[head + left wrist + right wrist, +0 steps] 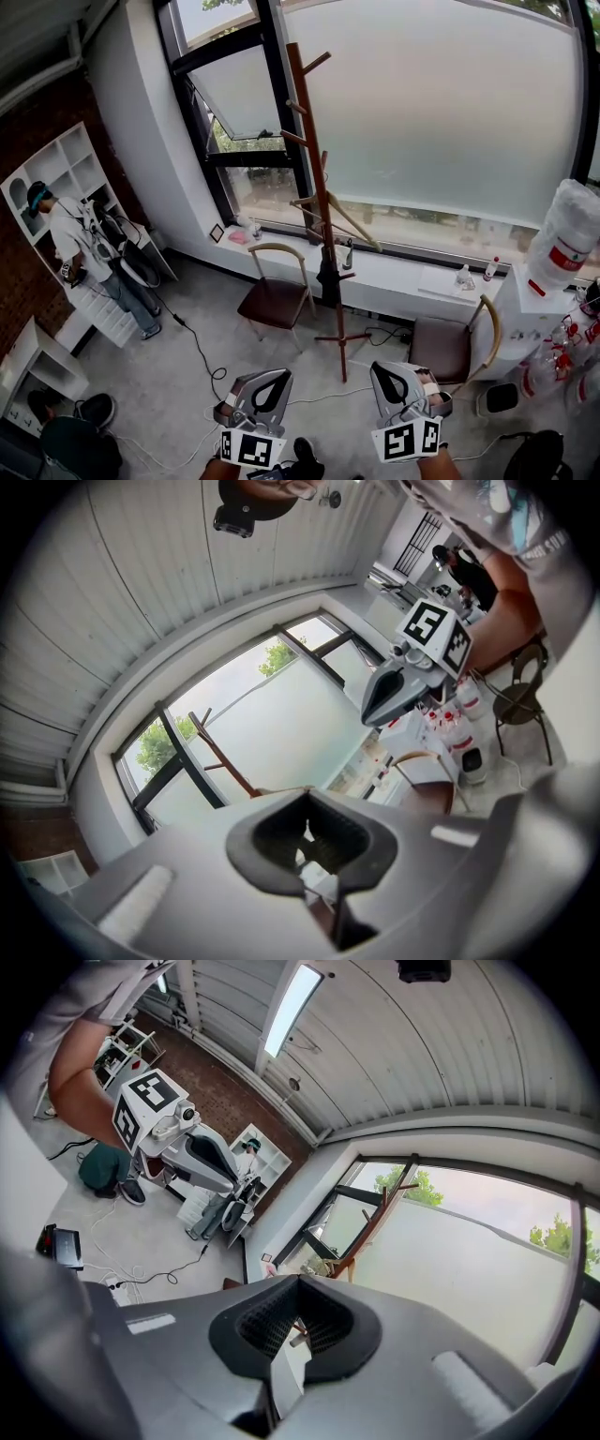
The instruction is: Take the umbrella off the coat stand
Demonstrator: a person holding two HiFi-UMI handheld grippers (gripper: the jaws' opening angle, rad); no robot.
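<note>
Indoors, by a large frosted window. A tall reddish-brown wooden coat stand (314, 159) rises from the grey floor (178, 375), just in front of the white window ledge (394, 272). A dark folded umbrella (328, 277) hangs against the pole low on the stand, below the lowest ring of pegs. I cannot tell which peg carries it. Two chairs with brown seats and curved pale wooden backs flank the stand: the left chair (275, 298) is near the stand's foot, and the right chair (450, 345) sits further along the ledge. At the right edge of the head view stands a white water dispenser (525, 319) with an upturned bottle on top. A black cable (192, 342) trails over the floor. A person in a white shirt (70, 239) stands by white shelving at the far left.

The left claw (269, 384) and the right claw (394, 380) are held side by side at the bottom of the head view. Both are well apart from the stand and point roughly toward it. Each carries a cube with square markers. In the left gripper view, the left claw (306, 850) has its jaws together with nothing between them, and the stand (221, 757) shows beyond. In the right gripper view, the right claw (298, 1330) is likewise closed and empty, with the stand (375, 1224) ahead against the window. Neither claw touches the umbrella.
</note>
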